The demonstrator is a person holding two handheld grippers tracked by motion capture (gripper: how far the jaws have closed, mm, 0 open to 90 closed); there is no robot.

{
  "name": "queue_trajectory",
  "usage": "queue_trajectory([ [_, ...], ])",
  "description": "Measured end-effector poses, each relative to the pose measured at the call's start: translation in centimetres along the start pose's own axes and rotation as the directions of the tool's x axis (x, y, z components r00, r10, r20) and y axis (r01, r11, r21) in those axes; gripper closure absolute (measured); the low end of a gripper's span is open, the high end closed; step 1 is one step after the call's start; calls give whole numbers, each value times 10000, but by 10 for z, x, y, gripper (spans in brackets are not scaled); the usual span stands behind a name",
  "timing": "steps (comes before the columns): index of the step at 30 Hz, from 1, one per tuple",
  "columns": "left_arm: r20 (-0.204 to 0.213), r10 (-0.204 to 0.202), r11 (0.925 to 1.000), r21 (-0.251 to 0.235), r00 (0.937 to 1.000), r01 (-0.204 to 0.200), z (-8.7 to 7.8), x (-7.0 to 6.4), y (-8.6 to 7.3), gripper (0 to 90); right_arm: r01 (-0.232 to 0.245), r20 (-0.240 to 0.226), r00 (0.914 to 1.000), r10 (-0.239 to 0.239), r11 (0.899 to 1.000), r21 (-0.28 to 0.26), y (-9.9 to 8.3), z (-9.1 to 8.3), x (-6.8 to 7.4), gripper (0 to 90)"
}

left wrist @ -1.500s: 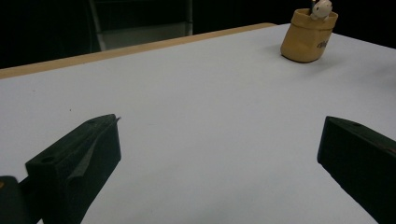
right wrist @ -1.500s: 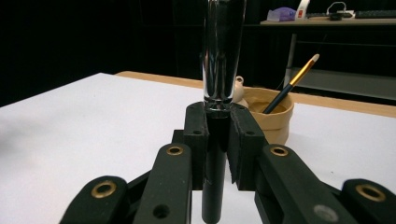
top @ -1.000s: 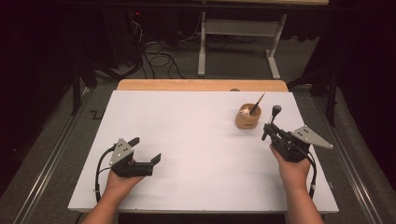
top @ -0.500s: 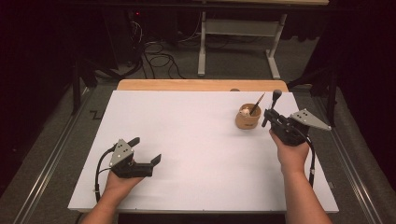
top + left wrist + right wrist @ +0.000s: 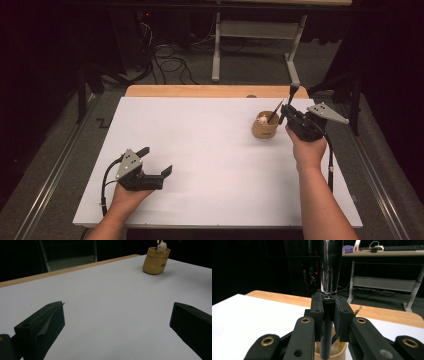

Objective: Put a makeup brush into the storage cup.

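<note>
A tan cup (image 5: 264, 129) stands on the white table (image 5: 210, 150) at the right, holding a small white figure (image 5: 261, 120) and a thin stick (image 5: 274, 110). My right gripper (image 5: 286, 118) is shut on a dark brush (image 5: 293, 93), held upright just right of the cup. In the right gripper view the jaws clamp the brush's black handle (image 5: 327, 326), its silver ferrule (image 5: 331, 265) rises above, and the cup (image 5: 332, 351) lies right beneath. My left gripper (image 5: 156, 161) rests open on the near left of the table, with nothing between its fingers; its own view shows the cup (image 5: 155, 261) far off.
A wooden strip (image 5: 200, 91) borders the table's far edge. Beyond it are a desk frame (image 5: 260, 45) and cables (image 5: 170, 55) on the floor. Metal rails (image 5: 55, 165) run along both sides of the table.
My right gripper has carried the brush forward and slightly left, from the near right of the table up to the cup's side. The left gripper has stayed put.
</note>
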State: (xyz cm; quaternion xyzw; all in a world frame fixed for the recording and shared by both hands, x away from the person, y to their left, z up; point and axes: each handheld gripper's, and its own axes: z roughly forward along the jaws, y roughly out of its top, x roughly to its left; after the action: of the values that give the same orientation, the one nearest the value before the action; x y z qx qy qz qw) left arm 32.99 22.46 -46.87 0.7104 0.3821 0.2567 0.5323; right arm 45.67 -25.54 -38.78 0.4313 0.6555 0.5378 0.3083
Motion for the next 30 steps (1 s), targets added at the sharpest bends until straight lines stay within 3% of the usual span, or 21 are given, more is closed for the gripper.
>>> queue_trajectory([
  [10,60,34,10000,-28,10000,-34,0,-1,0,4,-159,215,9997,152,9995,287,4,21,-6,807],
  [30,74,77,9999,-72,9999,-76,-2,0,0,4,-391,315,9988,369,9965,744,-2,40,-8,807],
])
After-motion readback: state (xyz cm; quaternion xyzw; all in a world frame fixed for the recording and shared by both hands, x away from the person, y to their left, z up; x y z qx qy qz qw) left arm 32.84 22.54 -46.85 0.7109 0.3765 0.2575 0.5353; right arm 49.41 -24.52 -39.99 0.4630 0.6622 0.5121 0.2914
